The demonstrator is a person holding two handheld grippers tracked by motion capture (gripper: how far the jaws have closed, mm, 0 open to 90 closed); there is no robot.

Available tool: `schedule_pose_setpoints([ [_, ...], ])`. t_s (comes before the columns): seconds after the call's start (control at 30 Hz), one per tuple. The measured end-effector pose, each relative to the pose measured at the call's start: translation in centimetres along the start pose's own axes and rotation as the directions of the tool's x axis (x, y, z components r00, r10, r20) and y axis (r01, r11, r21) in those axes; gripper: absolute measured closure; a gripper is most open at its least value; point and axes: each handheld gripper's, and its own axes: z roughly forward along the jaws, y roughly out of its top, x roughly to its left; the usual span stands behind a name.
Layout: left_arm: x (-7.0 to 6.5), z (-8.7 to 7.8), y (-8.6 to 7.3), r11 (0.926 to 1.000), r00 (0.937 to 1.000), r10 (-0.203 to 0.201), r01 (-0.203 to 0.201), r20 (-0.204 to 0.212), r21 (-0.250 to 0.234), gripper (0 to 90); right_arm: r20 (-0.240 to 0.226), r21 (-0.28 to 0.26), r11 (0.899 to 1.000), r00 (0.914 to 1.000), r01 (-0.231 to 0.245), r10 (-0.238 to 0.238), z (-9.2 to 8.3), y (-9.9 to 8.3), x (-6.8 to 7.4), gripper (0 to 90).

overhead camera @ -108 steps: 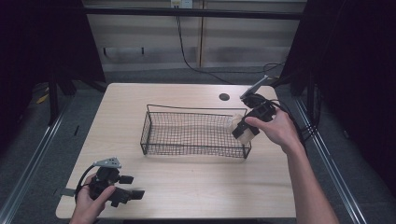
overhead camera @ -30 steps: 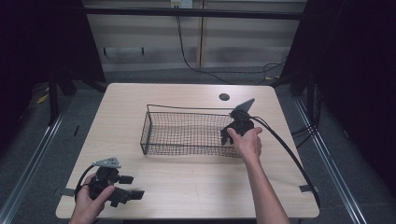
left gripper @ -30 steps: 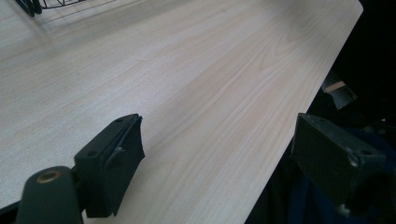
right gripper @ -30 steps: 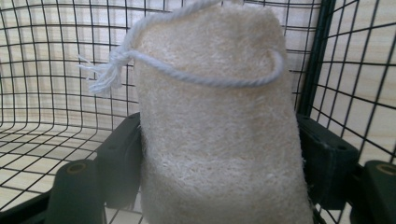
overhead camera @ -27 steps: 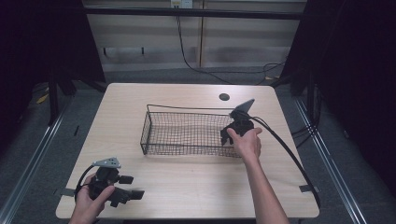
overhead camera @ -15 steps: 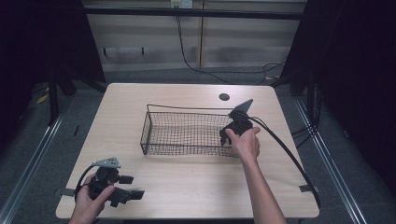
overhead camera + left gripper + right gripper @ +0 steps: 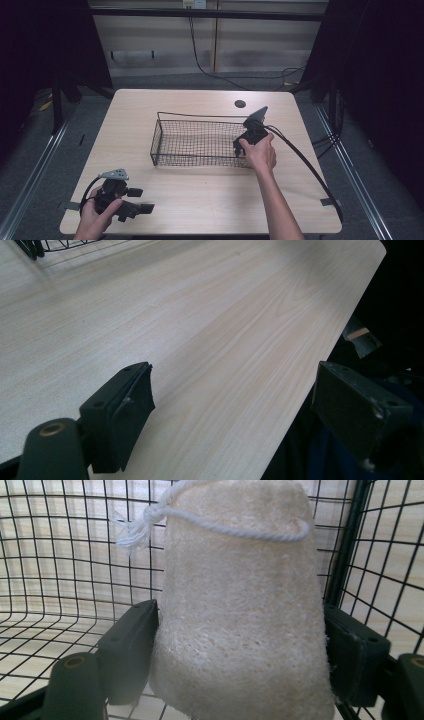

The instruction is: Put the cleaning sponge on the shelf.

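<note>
A pale loofah sponge [image 7: 240, 605] with a white cord loop sits between the jaws of my right gripper [image 7: 240, 627], which press its two sides. That right gripper [image 7: 244, 144] reaches down inside the right end of the black wire basket [image 7: 200, 116], whose mesh [image 7: 60, 555] surrounds the sponge. My left gripper [image 7: 142, 207] rests at the table's front left corner, held by a hand. Its jaws stand wide apart with nothing between them, and the left gripper [image 7: 235, 390] points over the table's front edge.
The basket stands in the middle of the light wooden table [image 7: 200, 195]. A round cable hole [image 7: 240, 104] lies behind the basket. The right gripper's cable [image 7: 305, 165] loops across the table's right side. Dark floor and metal rails surround the table.
Since 3.6 s ago my right gripper has carried the loofah from right of the basket down into its right end. Over the last second it barely moves. The left gripper is still.
</note>
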Motion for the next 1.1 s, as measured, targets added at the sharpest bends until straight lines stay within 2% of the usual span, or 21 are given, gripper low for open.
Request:
schedule_pose_setpoints([
  [0.27, 0.0, 0.0, 0.0, 1.0000, 1.0000, 0.000, 0.000, -0.001, 0.000, 16.3, 0.027, 0.007, 1.000, 0.9994, 0.022, -0.023, 0.2, 0.1, 0.2, 24.2],
  [0.43, 0.0, 0.0, 0.0, 1.0000, 1.0000, 0.000, 0.000, 0.000, 0.001, 16.3, 0.033, -0.008, 1.000, 0.9992, 0.023, -0.023, 0.3, 0.1, 0.3, 24.0],
  [0.63, 0.0, 0.0, 0.0, 1.0000, 1.0000, 0.001, -0.001, 0.000, 0.002, 16.3, 0.017, -0.003, 1.000, 0.9997, 0.015, -0.015, 0.1, 0.1, 0.2, 21.7],
  [0.8, 0.0, 0.0, 0.0, 1.0000, 1.0000, 0.000, 0.000, -0.001, 0.000, 16.3, 0.037, -0.011, 1.000, 0.9989, 0.029, -0.029, -0.1, -0.1, 0.1, 20.6],
  [1.1, 0.0, 0.0, 0.0, 1.0000, 1.0000, -0.001, 0.001, 0.000, 0.005, 16.3, 0.028, -0.027, 0.999, 0.9989, 0.038, -0.037, -0.9, -0.4, -0.1, 18.8],
])
